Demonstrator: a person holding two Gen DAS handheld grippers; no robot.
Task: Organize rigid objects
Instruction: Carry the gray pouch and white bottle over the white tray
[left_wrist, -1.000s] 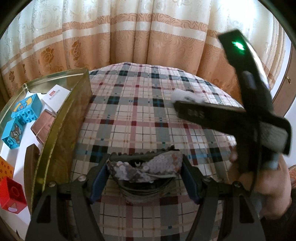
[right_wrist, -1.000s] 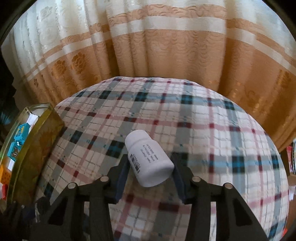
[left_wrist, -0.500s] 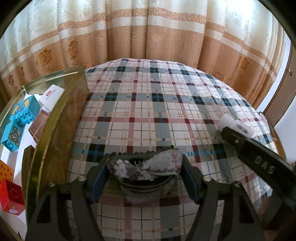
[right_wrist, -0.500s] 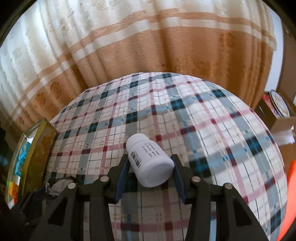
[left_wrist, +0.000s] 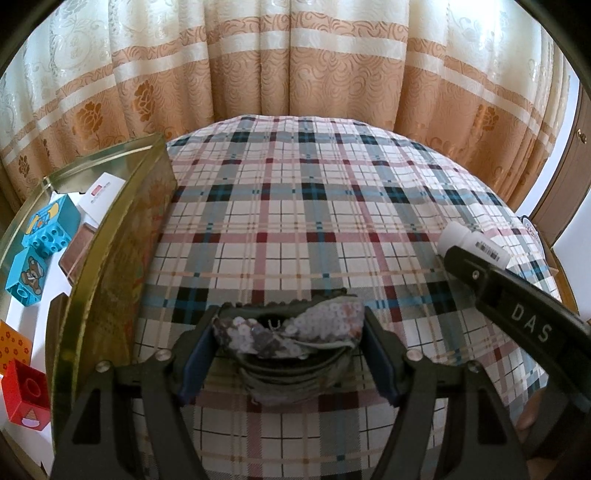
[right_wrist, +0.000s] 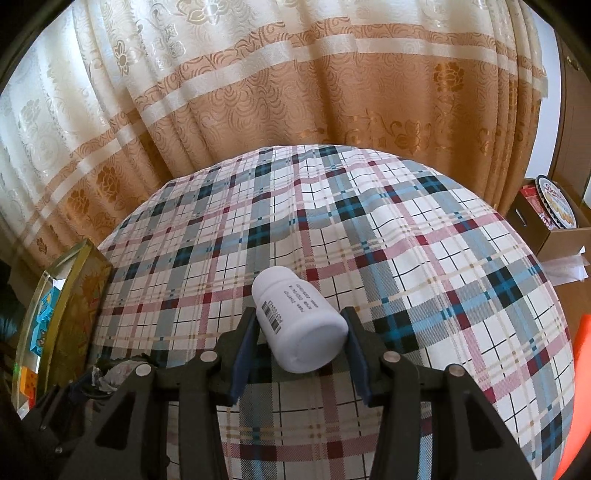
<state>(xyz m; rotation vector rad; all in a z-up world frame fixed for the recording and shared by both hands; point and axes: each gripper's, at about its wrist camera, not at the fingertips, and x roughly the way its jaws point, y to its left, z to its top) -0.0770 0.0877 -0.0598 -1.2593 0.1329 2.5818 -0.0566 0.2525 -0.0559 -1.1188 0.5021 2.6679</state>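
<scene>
Mid-carry over the plaid surface (left_wrist: 295, 229), beside the gold tin (left_wrist: 122, 258) of toy blocks (left_wrist: 48, 229): the left gripper (left_wrist: 291, 354) has its fingers clamped on a sequined shoe (left_wrist: 295, 332), the right gripper (right_wrist: 301, 350) on a white bottle (right_wrist: 299, 321). Judged next: lowering both into the tin.

Plaid tabletop (left_wrist: 295, 206) open; gold tin (left_wrist: 122, 258) walls left edge.

Plaid tablecloth (left_wrist: 295, 229), cream and tan floral curtains (left_wrist: 295, 62) lit from behind, wooden cabinet (left_wrist: 565, 177) at right
</scene>
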